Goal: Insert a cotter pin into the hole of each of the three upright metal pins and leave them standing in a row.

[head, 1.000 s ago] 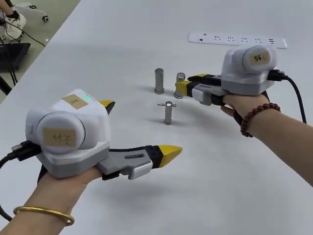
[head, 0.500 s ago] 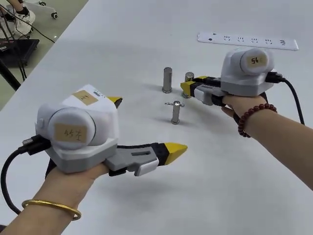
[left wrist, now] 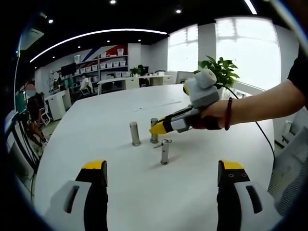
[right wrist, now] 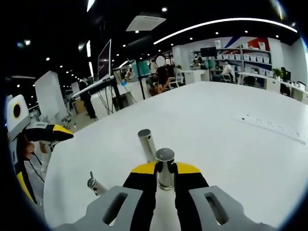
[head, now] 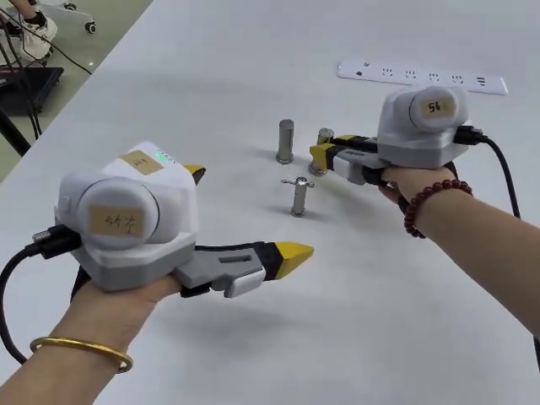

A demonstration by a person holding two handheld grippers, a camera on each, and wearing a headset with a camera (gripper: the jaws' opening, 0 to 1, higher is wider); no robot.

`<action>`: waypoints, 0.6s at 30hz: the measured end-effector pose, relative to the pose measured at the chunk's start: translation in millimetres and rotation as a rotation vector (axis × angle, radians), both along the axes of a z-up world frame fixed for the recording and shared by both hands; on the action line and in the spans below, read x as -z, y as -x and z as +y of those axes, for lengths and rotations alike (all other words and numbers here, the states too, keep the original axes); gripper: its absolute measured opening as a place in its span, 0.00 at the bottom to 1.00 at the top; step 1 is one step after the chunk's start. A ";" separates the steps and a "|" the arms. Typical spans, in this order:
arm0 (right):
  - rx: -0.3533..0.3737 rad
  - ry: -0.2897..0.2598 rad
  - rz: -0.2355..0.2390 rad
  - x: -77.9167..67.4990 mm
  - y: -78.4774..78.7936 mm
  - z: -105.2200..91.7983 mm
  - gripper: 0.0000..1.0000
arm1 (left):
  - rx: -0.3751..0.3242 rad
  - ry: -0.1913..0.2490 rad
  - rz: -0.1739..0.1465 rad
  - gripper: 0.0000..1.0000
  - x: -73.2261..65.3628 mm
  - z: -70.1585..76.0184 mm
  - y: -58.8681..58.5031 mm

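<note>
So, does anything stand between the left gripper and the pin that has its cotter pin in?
Nothing visible: bare table lies between the open left gripper and the front pin.

The left gripper (head: 244, 213), at 8 o'clock in the head view, has a rounded white housing over a grey body. A tan label (head: 117, 221) with handwritten digits sits on its round end cap, and a small green light (head: 158, 156) sits on top. Its black jaws are tipped yellow. A black cable (head: 38, 247) leaves its rear, and a gold bangle (head: 80, 350) circles that wrist.

The right gripper (head: 321, 153), at 2 o'clock, is built alike, with its own rear cable (head: 499, 160). Its wrist wears a dark red bead bracelet (head: 430, 205). In the left gripper view, a black sleeve (left wrist: 299, 72) shows at 2 o'clock.
</note>
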State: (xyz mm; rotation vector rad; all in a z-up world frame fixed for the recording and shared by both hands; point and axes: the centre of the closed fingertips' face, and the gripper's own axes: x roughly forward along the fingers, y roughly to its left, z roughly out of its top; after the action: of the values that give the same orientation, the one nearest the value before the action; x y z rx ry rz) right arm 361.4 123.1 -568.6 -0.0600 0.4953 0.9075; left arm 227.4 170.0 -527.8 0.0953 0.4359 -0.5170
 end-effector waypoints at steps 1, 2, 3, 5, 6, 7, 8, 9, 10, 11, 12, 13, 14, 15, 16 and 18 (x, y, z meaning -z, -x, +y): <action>-0.001 0.002 -0.001 -0.1 0.7 -0.8 0.08 | 0.001 0.000 -0.004 0.95 -0.7 -0.2 -0.2; -0.003 0.012 -0.006 0.1 2.0 -2.5 0.08 | 0.002 0.000 -0.006 0.95 -1.1 -0.3 -0.4; -0.006 0.019 -0.010 0.1 2.7 -3.6 0.08 | 0.001 0.000 -0.005 0.95 -1.1 -0.1 -0.4; -0.004 0.022 -0.008 -0.2 4.3 -7.1 0.08 | 0.002 0.000 -0.011 0.95 -2.1 0.0 -0.7; -0.001 0.022 -0.007 -0.3 3.6 -10.6 0.08 | 0.001 0.000 -0.013 0.95 -2.5 0.3 -0.9; -0.001 0.022 -0.007 -0.5 3.1 -13.2 0.08 | 0.002 0.000 -0.015 0.95 -3.0 0.3 -1.0; 0.000 0.021 -0.007 -0.8 3.3 -15.0 0.08 | 0.003 0.000 -0.017 0.95 -3.4 0.2 -1.2; -0.002 0.032 -0.016 -1.2 3.7 -17.6 0.08 | 0.002 0.000 -0.017 0.95 -3.6 0.2 -1.2; -0.006 0.044 -0.024 -1.0 3.9 -19.8 0.08 | 0.004 -0.001 -0.018 0.95 -3.7 0.0 -1.2; -0.009 0.053 -0.028 -0.7 4.1 -21.9 0.08 | 0.006 -0.002 -0.019 0.95 -3.9 -0.2 -1.2; -0.009 0.057 -0.030 -1.1 6.5 -24.5 0.08 | 0.006 -0.003 -0.020 0.95 -4.1 -0.2 -1.3; -0.007 0.057 -0.029 -1.7 8.5 -26.7 0.08 | 0.009 -0.005 -0.021 0.94 -4.5 -0.6 -1.3; -0.006 0.058 -0.029 -2.1 10.0 -28.4 0.08 | 0.010 -0.004 -0.023 0.94 -5.1 -0.8 -1.4; -0.009 0.076 -0.036 -2.3 13.4 -31.5 0.08 | 0.006 0.002 -0.031 0.94 -6.8 -0.9 -1.9; -0.013 0.090 -0.041 -2.3 15.2 -33.8 0.08 | 0.006 0.005 -0.034 0.94 -7.7 -1.1 -2.0; -0.010 0.103 -0.045 -3.2 19.6 -39.3 0.08 | 0.006 0.010 -0.035 0.94 -8.4 -1.3 -1.9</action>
State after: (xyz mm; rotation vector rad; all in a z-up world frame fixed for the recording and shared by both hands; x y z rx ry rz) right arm 341.8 83.8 -565.4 -0.1766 0.5003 0.8878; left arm 229.3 168.7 -519.4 0.0962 0.3993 -0.5225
